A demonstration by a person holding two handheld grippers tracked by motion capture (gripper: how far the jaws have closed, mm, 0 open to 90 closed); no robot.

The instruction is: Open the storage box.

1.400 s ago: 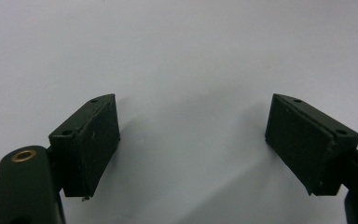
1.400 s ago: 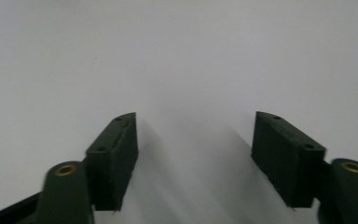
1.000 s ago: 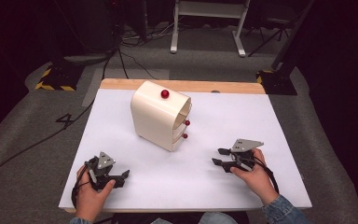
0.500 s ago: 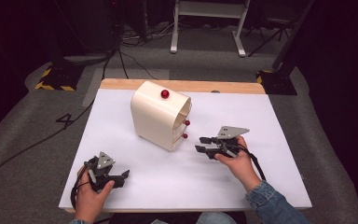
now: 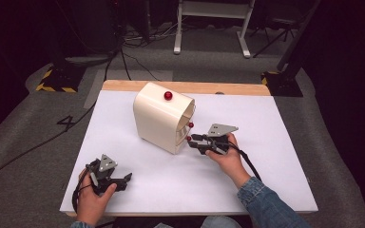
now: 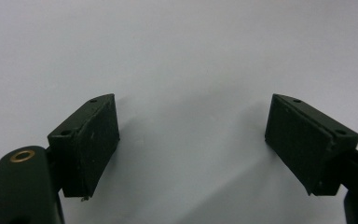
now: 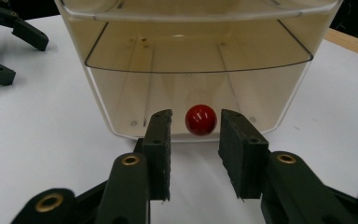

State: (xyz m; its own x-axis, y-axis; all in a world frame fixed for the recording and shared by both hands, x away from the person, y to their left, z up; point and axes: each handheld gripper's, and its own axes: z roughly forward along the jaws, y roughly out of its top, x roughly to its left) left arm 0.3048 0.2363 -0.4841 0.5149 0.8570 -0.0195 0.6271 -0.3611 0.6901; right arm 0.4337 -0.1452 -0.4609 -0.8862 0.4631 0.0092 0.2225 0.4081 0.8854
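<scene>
— Grey carpet and cables all round, then the white worktop with its wooden strip along the far edge. What's standing on it?

— A cream drawer unit, towards the far edge, a little left of the middle. From above you see its rounded shell and a red knob on top.

— And the hands?

— The right gripper is at the unit's open face. The left gripper rests by the near left corner, well apart from everything.

— Jaws?

— The left gripper view shows its jaws spread wide over bare white surface. The right gripper view shows what the high one can't: translucent drawer fronts, and the lowest drawer's red knob sitting between the two parted pads, neither quite touching it. The other gripper shows at that view's top left corner.
</scene>
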